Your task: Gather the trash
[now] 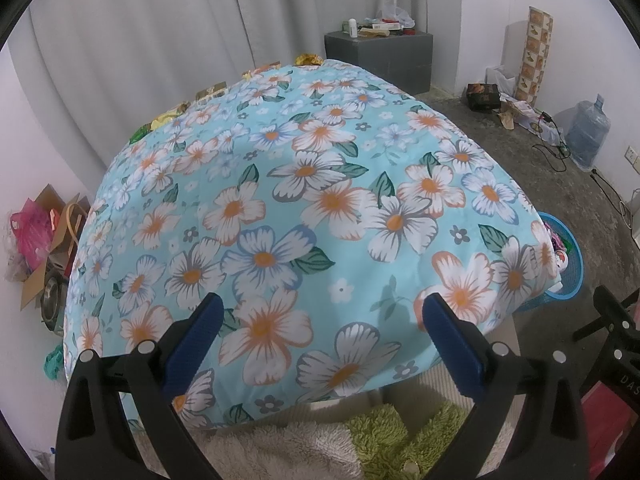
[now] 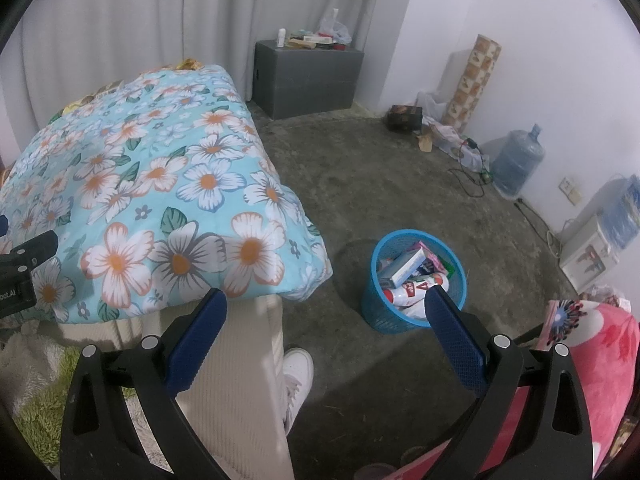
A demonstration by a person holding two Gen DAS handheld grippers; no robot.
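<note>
A blue mesh trash basket (image 2: 375, 308) stands on the floor to the right of the bed and holds several boxes and a white tube (image 2: 412, 289). My right gripper (image 2: 325, 298) hovers open above the floor just left of the basket, holding nothing. My left gripper (image 1: 323, 303) hangs open over the near end of the floral quilt (image 1: 288, 208), also holding nothing. Several wrappers (image 1: 168, 120) lie along the quilt's far left edge by the curtain. The basket's rim (image 1: 570, 280) peeks out at the quilt's right side in the left wrist view.
A grey box (image 2: 308, 78) with clutter on top stands at the back wall. A water jug (image 2: 518, 160), cables and a patterned roll (image 2: 474, 80) line the right wall. A person's leg and white shoe (image 2: 298, 372) are below. Cardboard and bags (image 1: 44, 240) sit left of the bed.
</note>
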